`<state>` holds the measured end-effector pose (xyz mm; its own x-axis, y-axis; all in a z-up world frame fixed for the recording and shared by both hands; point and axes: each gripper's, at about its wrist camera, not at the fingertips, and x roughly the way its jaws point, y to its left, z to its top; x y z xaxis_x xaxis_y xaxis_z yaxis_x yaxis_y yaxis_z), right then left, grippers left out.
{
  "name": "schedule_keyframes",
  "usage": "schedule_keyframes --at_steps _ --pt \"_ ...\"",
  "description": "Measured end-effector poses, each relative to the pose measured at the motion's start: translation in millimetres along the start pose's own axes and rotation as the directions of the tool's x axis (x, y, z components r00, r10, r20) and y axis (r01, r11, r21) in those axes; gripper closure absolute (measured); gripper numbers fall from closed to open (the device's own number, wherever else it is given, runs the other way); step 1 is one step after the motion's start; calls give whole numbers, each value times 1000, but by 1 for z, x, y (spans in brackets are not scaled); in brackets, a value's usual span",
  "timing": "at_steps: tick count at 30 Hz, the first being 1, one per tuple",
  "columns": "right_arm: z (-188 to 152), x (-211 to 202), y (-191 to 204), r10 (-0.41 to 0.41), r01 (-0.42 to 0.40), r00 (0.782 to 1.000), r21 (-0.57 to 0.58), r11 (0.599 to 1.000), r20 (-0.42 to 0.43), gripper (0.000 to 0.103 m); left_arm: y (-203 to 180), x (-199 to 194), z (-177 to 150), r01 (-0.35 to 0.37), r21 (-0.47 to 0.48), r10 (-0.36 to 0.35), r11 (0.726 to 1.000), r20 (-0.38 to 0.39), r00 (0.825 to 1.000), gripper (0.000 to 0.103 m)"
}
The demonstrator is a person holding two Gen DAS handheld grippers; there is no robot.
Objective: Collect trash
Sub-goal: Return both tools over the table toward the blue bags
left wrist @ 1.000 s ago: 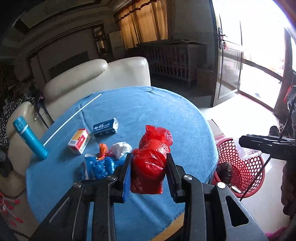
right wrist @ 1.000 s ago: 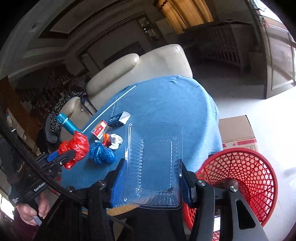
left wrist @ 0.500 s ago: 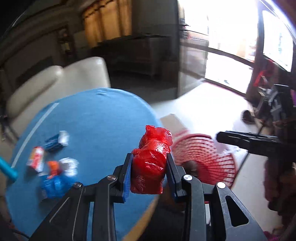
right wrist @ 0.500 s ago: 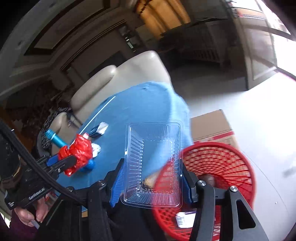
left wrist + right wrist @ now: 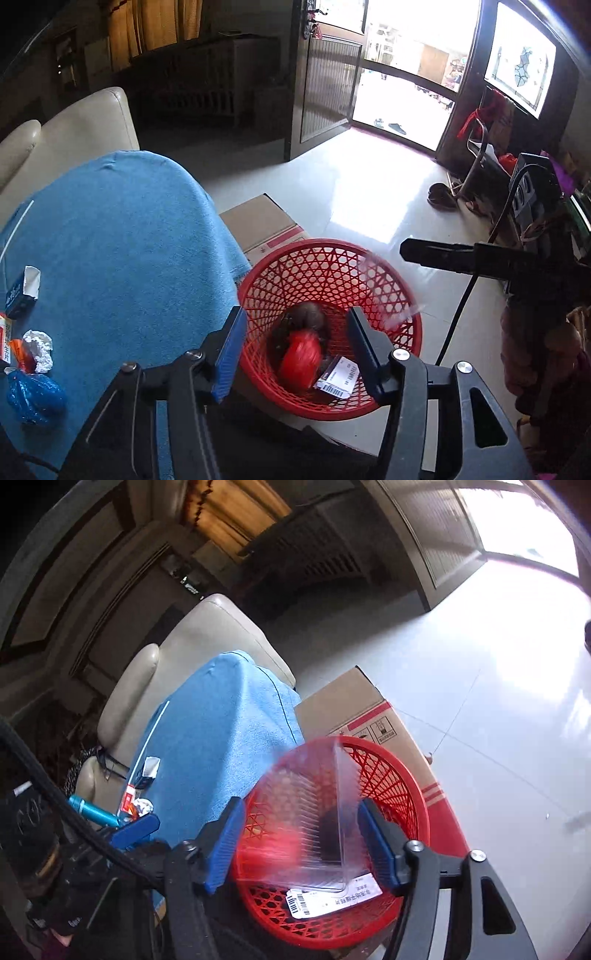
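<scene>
A red mesh basket (image 5: pixel 402 295) stands on the floor beside the blue-clothed table (image 5: pixel 122 240). My left gripper (image 5: pixel 295 354) is open above it, and the red plastic bag (image 5: pixel 299 358) is blurred inside the basket, clear of the fingers. My right gripper (image 5: pixel 303 843) is open over the basket (image 5: pixel 391 775). The clear plastic tray (image 5: pixel 314 805) is blurred between its fingers, falling into the basket. A barcoded package (image 5: pixel 338 376) lies in the basket. A blue bag (image 5: pixel 35 395), foil ball (image 5: pixel 38 343) and small boxes (image 5: pixel 22 291) remain on the table.
A cardboard box (image 5: pixel 266 225) sits on the floor behind the basket. A cream sofa (image 5: pixel 74 129) stands behind the table. A teal bottle (image 5: pixel 92 810) lies at the table's far side. The tiled floor runs to an open door (image 5: pixel 399 85).
Both grippers swung from the table to over the basket and opened. The red bag dropped from the left gripper, and the clear tray is leaving the right one.
</scene>
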<state>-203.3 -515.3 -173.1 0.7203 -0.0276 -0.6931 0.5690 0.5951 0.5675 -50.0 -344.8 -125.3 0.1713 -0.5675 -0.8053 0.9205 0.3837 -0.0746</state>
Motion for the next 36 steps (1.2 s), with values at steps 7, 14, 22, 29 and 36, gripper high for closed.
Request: schedule_keyframes --at_steps 7,14,22,29,36 --pt "0 -2 23 43 -42 999 -47 998 25 35 33 -34 -22 -58 -55 62 997 57 996 46" --pt "-12 6 79 89 -84 996 -163 983 19 35 76 -88 -53 -183 -170 207 968 138 969 46" --pt "-34 14 134 116 -117 993 -298 947 -18 35 127 -132 -86 -286 -335 360 898 185 914 40" --pt "-40 18 169 162 -170 985 -342 924 -52 35 160 -160 -118 -363 -420 467 832 175 867 40" --pt "-42 50 235 264 -317 947 -391 864 -183 35 208 -185 -154 -412 -531 547 741 119 829 40"
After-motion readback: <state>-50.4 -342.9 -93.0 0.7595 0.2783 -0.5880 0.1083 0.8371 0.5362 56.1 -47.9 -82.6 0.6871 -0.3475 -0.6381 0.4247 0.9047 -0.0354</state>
